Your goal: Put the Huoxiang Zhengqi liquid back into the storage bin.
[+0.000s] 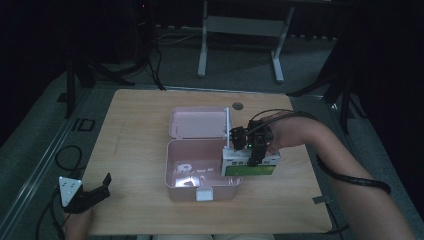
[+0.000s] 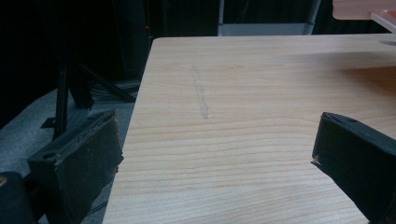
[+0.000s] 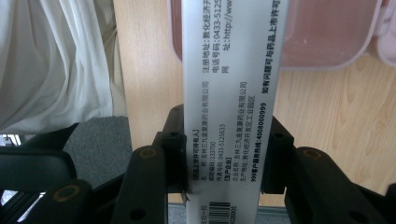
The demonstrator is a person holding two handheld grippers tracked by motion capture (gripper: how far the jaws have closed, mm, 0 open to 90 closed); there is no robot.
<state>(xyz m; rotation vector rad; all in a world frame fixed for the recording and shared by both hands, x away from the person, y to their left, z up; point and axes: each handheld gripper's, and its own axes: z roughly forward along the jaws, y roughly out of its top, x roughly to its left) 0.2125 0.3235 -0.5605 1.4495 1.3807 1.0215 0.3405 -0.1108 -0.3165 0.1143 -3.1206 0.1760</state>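
The medicine box [image 1: 250, 164], white with a green face, is pinched in my right tool [image 1: 252, 150] over the right end of the pink container [image 1: 172, 170]. Inside that open container something pale lies on the floor; I cannot tell what. Its lid [image 1: 197, 122] lies flat behind. My left tool [image 1: 102, 187] rests spread at the table's [image 1: 140, 110] near left corner. The right gripper view reads the box's printed side [image 3: 231, 93], pads pressed on both edges.

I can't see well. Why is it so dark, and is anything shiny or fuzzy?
High view: dim room, black surroundings, a bright glare inside the open pink plastic box. Left gripper view: the near black tool looks soft. Right gripper view: brighter, print on the white cardboard carton sharp.
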